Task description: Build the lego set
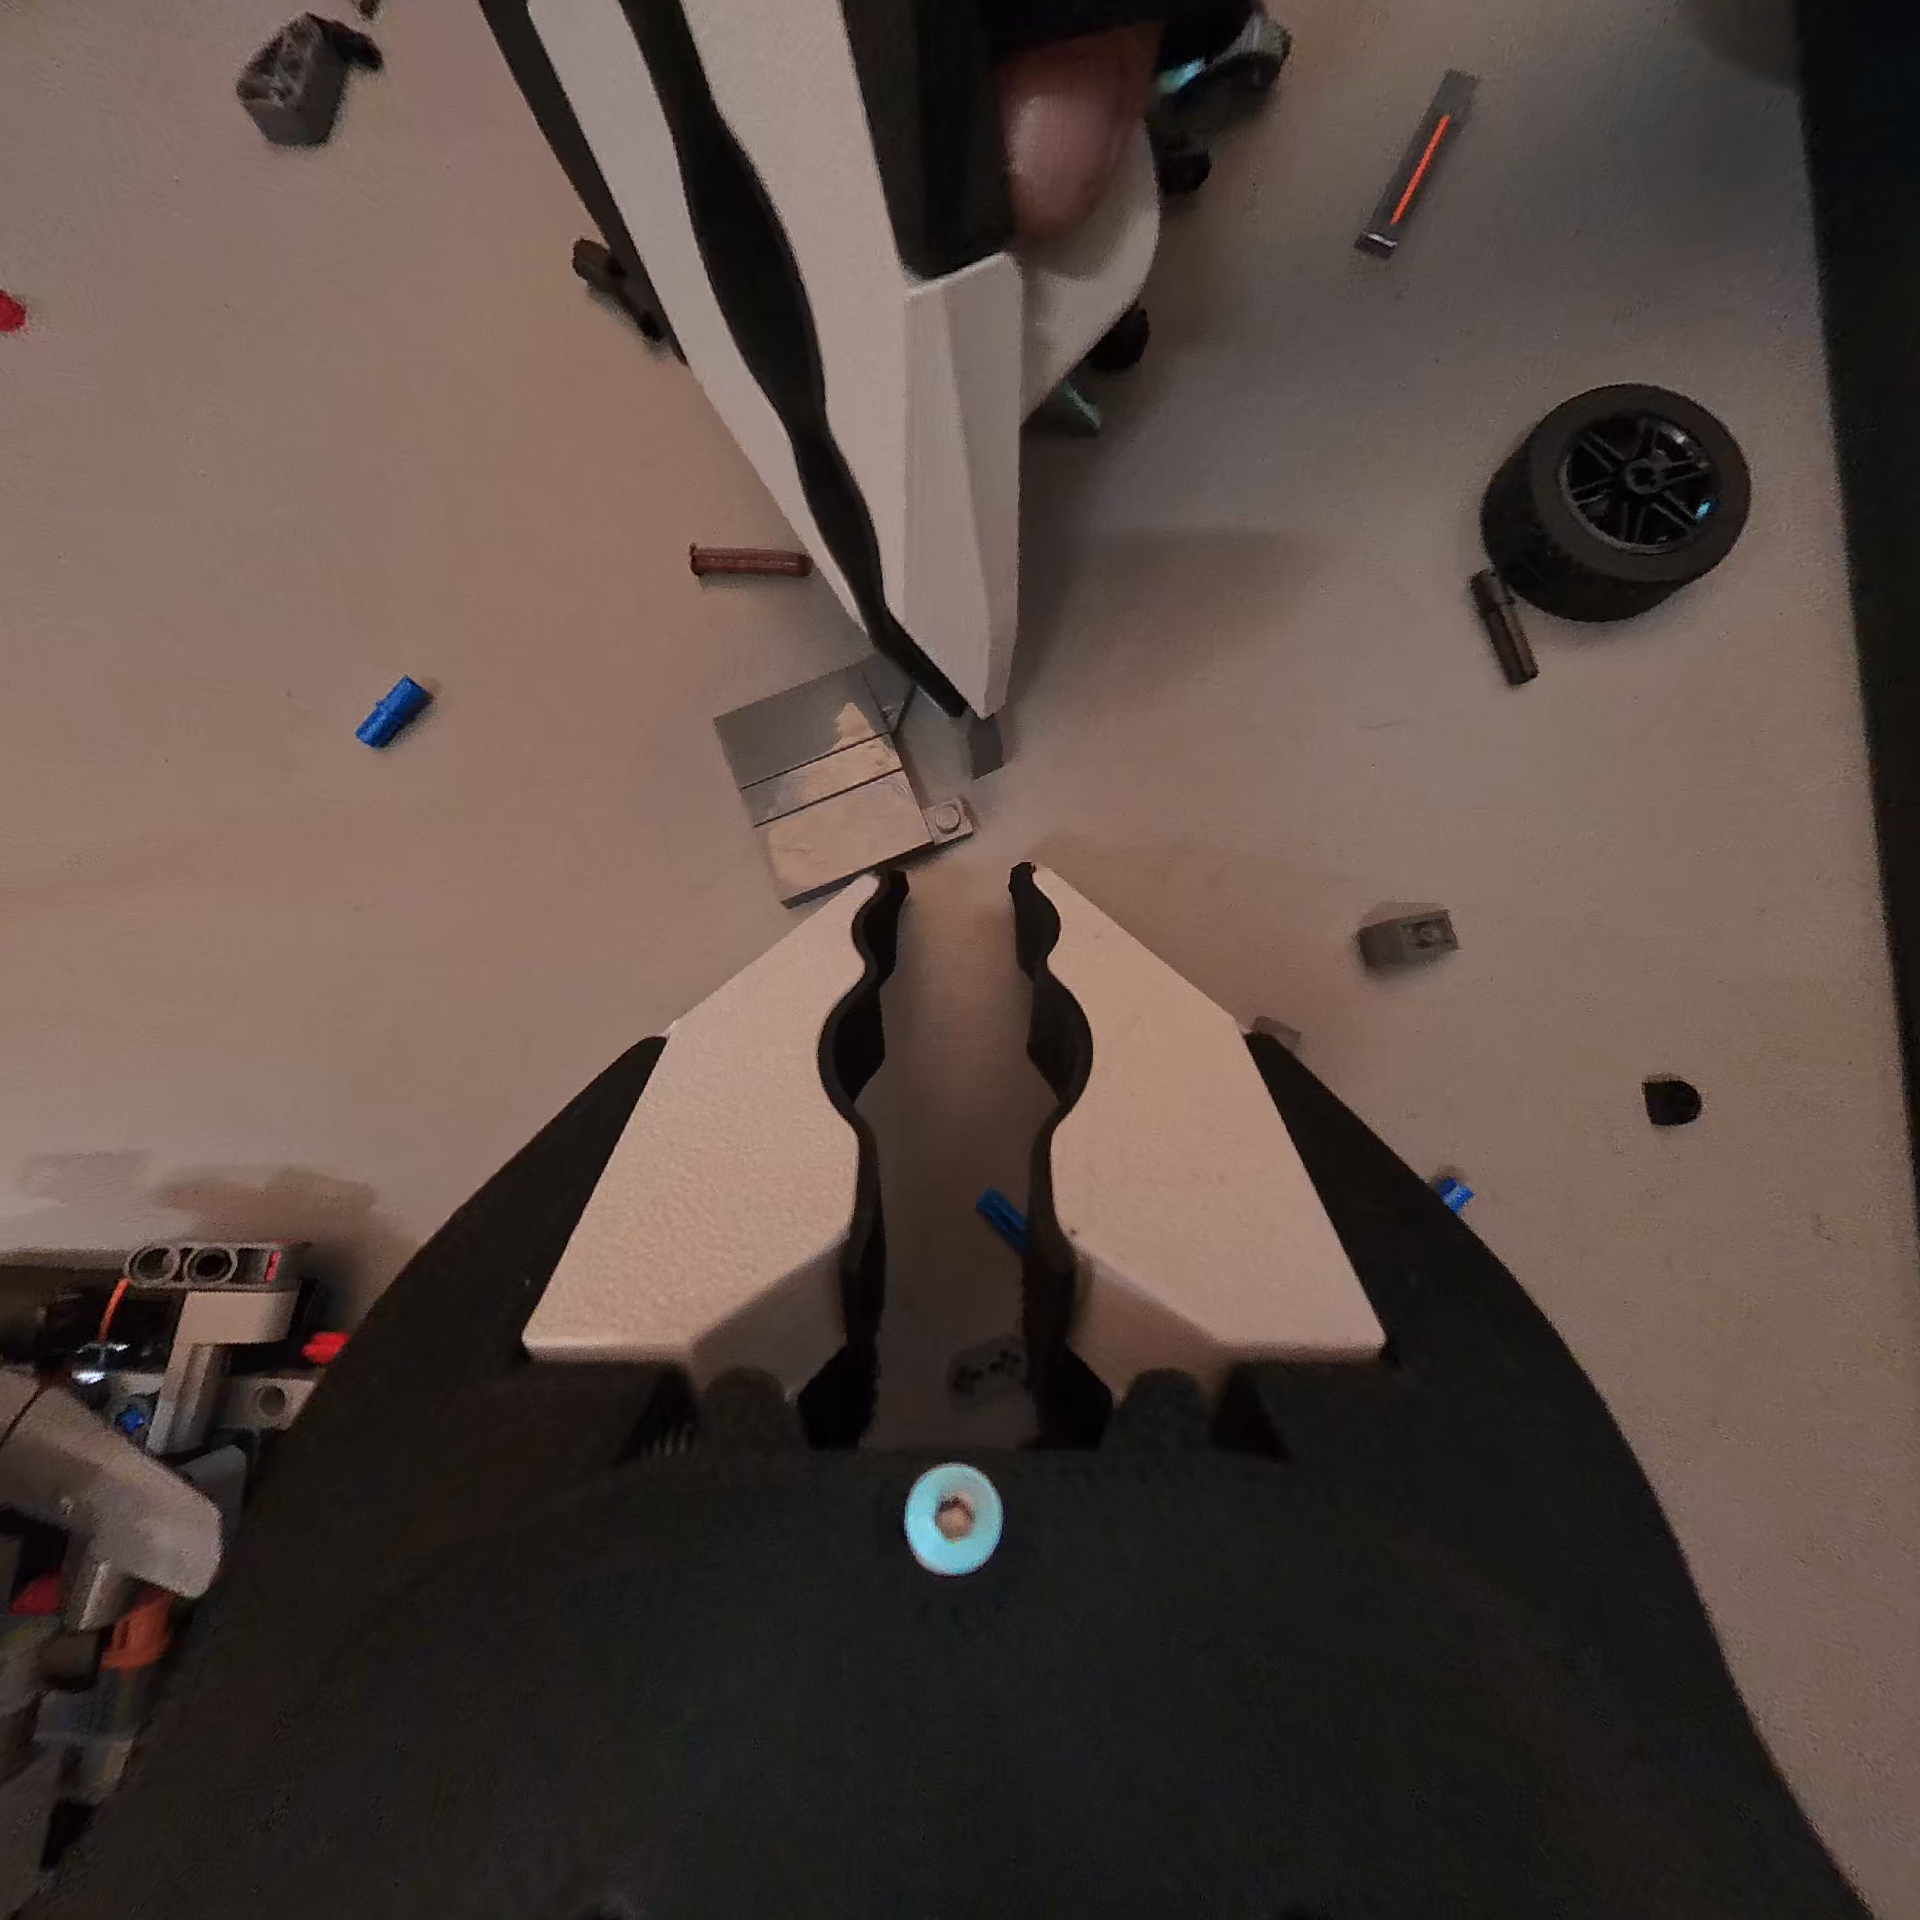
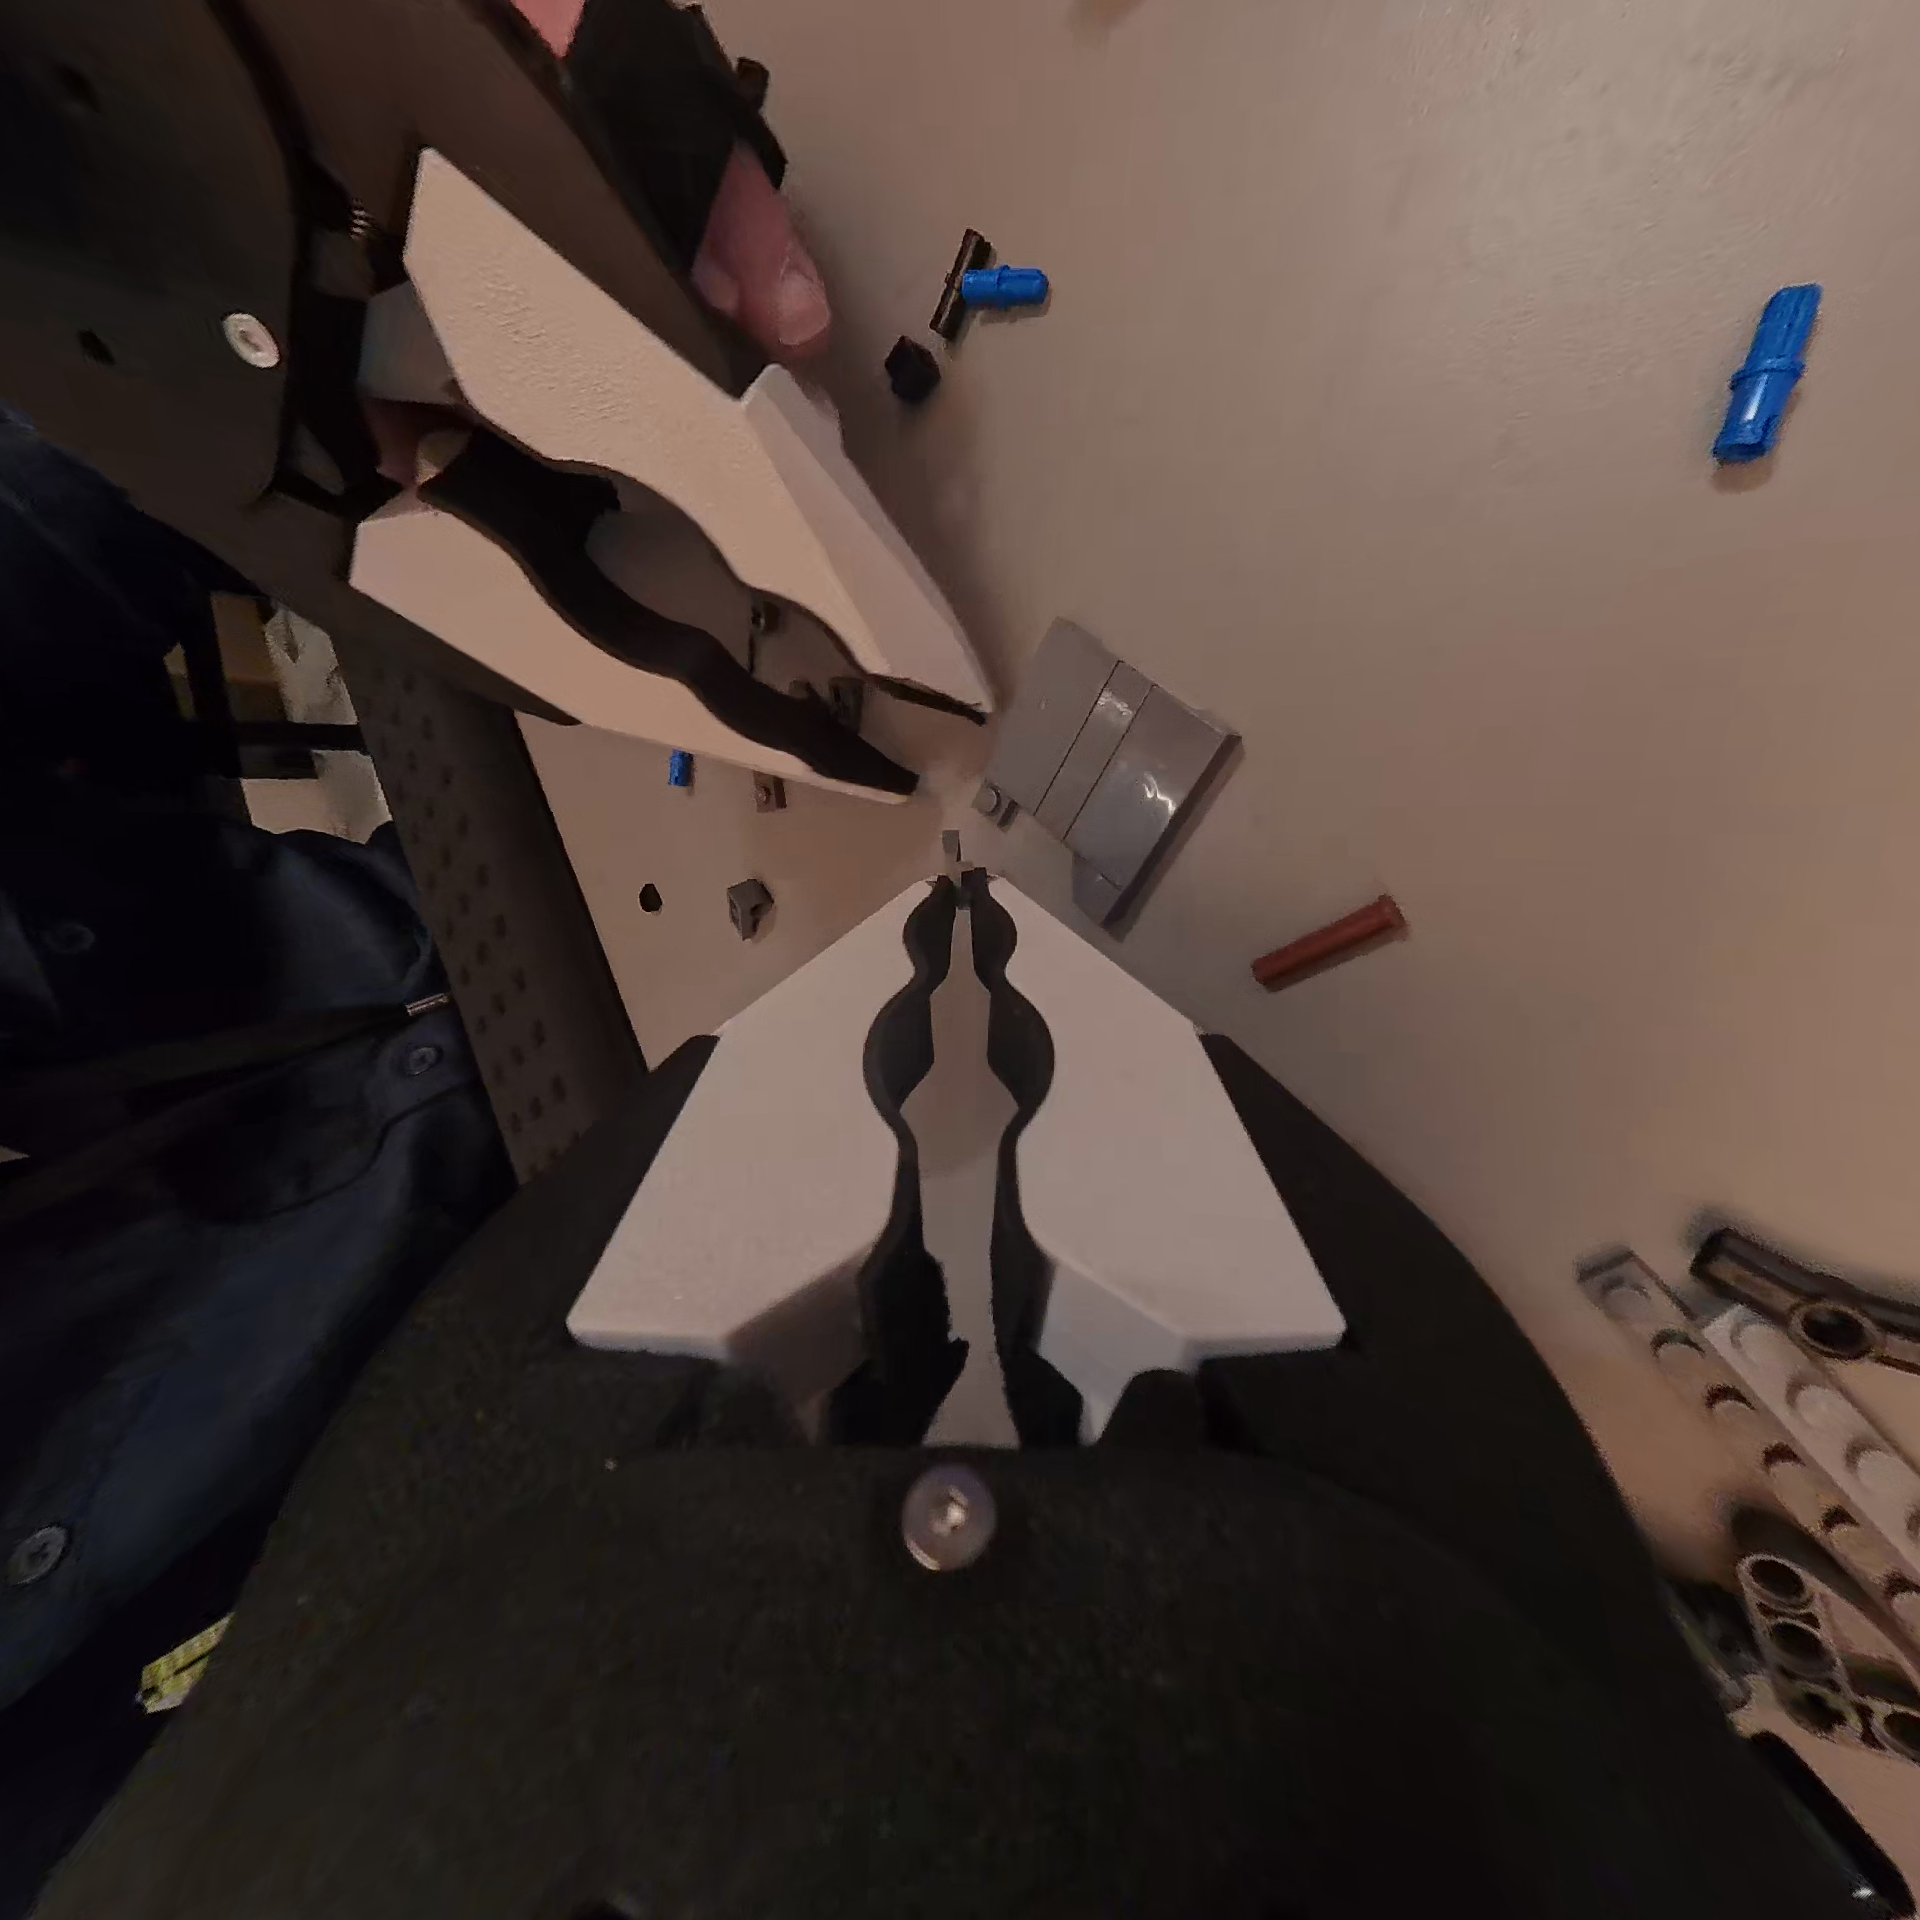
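Far left: A part-built model of grey perforated beams (image 1: 156, 1351), studded with red and orange pins, is seen at the lower edge of the pale matte tabletop (image 1: 312, 987).
Loose stock: A dark grey angular connector (image 1: 296, 78), a ribbed blue plastic pin (image 1: 393, 712) and a reddish-brown round axle pin (image 1: 748, 561) are scattered well apart, all unused.
Centre: A flat grey plate topped with glossy smooth tiles (image 1: 821, 779) lies on the table. One bare stud (image 1: 948, 818) is left exposed at its corner.
Left gripper (image 1: 961, 883): The white wedge-shaped claw with wavy black pads is held spread, with nothing between the fingers. Its tips are just beside the plate's studded corner.
Right gripper (image 1: 977, 707): Entering from the top of the left wrist view, the claw is pressed almost together, apparently pinching a tiny grey piece (image 1: 985, 743) just beside the plate's edge. Whether that piece touches the plate cannot be told.
Right: A small grey brick (image 1: 1408, 935) and a black rubber wheel with a spoked hub (image 1: 1621, 499) are seen, with a dark pin (image 1: 1504, 629) just beside the tyre. A slim black strip with an orange line (image 1: 1418, 161) lies farther off.
Progress: The tiled plate is judged nearly covered. The wheel is not fitted, the pins are loose and the plate is not joined to the model, so much of the build is judged left.
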Tool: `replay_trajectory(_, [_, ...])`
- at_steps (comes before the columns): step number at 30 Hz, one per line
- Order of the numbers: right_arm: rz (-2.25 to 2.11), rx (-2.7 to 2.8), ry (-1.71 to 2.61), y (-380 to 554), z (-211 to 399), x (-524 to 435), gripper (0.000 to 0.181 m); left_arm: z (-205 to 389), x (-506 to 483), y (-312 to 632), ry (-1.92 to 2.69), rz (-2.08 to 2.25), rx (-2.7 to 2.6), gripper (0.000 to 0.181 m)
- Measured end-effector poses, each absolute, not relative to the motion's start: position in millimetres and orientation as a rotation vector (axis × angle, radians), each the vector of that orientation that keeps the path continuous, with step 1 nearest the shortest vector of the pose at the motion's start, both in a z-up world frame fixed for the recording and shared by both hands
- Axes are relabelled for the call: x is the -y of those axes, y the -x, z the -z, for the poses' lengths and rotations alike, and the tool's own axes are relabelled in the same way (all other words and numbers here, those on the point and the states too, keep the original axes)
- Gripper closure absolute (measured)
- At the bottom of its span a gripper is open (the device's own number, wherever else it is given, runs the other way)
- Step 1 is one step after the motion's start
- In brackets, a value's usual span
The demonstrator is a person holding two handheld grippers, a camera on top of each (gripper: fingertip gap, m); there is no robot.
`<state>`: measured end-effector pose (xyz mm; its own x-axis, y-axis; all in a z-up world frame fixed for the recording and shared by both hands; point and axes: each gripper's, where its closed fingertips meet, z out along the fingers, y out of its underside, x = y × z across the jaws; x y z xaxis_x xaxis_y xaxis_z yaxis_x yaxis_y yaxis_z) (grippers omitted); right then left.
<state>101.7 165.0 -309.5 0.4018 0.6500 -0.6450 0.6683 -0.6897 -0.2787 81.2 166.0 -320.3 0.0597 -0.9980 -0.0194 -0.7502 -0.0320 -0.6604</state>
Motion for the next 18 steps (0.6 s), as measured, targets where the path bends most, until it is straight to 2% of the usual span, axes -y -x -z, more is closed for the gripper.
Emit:
replay_trajectory(9, [1.184, -1.198, -2.619, -100, 314, -167, 0.18, 322, -170, -87, 1.716, 0.469, -1.849, 0.154])
replay_trajectory(18, [1.163, -1.178, -2.627, -101, 318, -168, 0.18, 322, -166, -90, 1.729, 0.523, -1.834, 0.155])
